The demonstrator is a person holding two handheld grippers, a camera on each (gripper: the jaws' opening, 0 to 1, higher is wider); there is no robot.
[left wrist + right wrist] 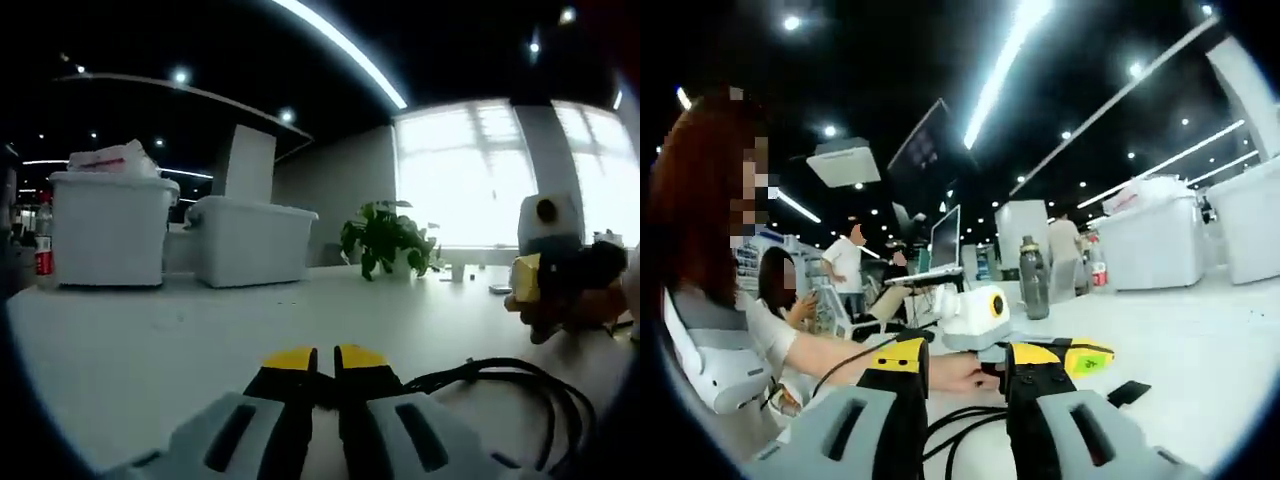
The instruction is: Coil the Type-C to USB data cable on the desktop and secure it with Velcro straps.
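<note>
The black data cable (545, 390) leaves the right side of my left gripper (326, 358) and curves in loops over the white desk (150, 340) to the right. That gripper's yellow-tipped jaws are pressed together, apparently on the cable. In the right gripper view my right gripper (967, 355) stands open with a wide gap. Beyond it a hand (960, 372) holds the left gripper (1080, 358), and strands of the cable (960, 425) lie under it. A small flat black strap (1128, 393) lies on the desk to the right. The right gripper (530, 290) shows at the right of the left gripper view.
Two white storage bins (110, 230) (250, 240), a red can (43, 255) and a potted plant (385, 238) stand at the desk's far side. A dark bottle (1033, 280) and a laptop (945, 240) sit further along. A seated person (780, 300) and others are nearby.
</note>
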